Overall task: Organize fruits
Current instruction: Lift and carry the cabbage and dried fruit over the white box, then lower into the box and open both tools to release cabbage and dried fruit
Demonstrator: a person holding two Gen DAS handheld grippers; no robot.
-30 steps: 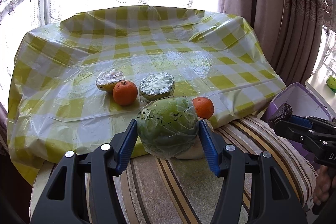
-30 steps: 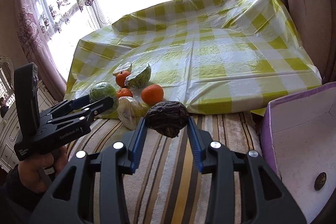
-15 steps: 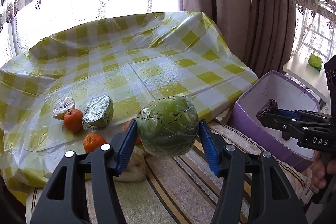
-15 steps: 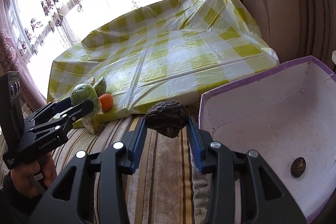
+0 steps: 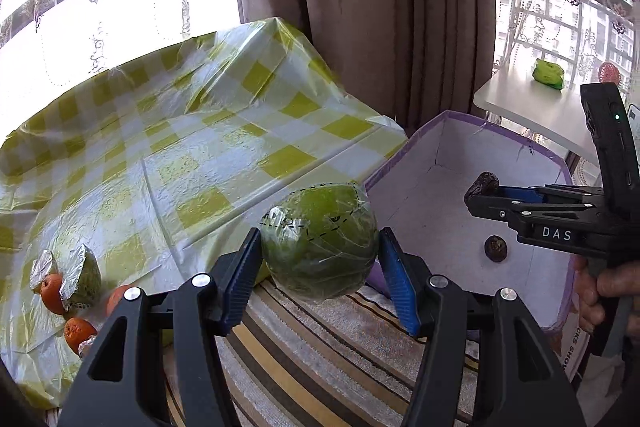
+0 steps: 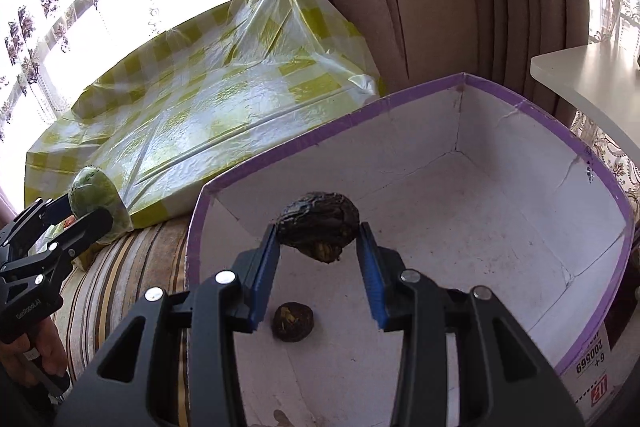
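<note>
wrapped green fruit (image 5: 320,241) in left tongs (image 5: 320,267), "DAS"-marked right tongs (image 5: 480,187) alongside

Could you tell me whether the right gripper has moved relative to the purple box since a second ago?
Yes. The right gripper, shut on the dark fruit, has swung from over the striped cushion to above the inside of the purple box.

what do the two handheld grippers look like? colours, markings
Both match: matte black plastic frames with triangular cut-outs, silver round bolts, blue ribbed pads lining the jaws. The left gripper shows small white lettering on its side in the right wrist view. The right gripper carries white "DAS" lettering and an upright black module with a green light. No sleeves show.
</note>
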